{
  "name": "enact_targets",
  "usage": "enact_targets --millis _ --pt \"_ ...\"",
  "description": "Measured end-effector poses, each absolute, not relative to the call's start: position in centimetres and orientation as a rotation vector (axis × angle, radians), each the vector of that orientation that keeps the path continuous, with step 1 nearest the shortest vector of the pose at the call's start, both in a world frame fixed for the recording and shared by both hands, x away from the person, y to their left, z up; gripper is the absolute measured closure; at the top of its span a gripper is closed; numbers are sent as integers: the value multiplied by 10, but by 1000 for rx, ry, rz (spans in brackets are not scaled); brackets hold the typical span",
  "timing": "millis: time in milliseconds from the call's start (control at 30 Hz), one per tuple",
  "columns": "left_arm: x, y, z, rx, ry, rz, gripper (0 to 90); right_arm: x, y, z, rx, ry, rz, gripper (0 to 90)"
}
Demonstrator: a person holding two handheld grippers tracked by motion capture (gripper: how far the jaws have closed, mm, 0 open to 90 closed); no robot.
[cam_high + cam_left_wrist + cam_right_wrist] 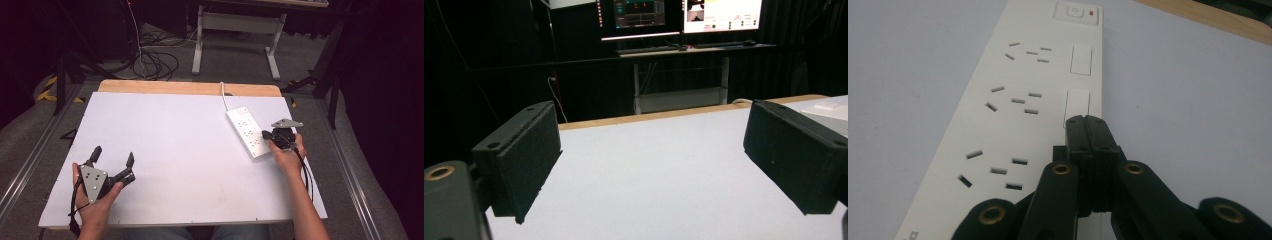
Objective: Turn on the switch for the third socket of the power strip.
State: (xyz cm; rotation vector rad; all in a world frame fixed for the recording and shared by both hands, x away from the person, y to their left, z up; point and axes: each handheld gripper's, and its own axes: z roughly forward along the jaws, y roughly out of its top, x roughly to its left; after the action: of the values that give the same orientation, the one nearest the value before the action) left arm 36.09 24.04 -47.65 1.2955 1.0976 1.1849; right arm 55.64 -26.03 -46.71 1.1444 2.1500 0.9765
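Right gripper (268,135) at power strip (246,131)

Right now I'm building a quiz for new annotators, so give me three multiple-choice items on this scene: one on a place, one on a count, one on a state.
1. Where on the table does the power strip lie?
A. far right part
B. near left corner
C. centre

2. How many socket groups show on the strip's face in the right gripper view?
A. one
B. three
C. five

3. How do the grippers stand?
A. both open
B. left shut, right open
C. left open, right shut

Answers:
1. A: in the high view the strip lies toward the far right, its cord running off the far edge.
2. B: three clusters of slots lie along its length.
3. C: the left gripper has its jaws spread wide over bare table; the right gripper has its jaws pressed together over the strip.
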Motion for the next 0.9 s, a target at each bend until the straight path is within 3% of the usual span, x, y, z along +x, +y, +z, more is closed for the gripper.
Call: enact_targets --millis 900 --pt "360 240 -477 1294 1095 1186 88 556 -257 -471 1139 2133 963 900"
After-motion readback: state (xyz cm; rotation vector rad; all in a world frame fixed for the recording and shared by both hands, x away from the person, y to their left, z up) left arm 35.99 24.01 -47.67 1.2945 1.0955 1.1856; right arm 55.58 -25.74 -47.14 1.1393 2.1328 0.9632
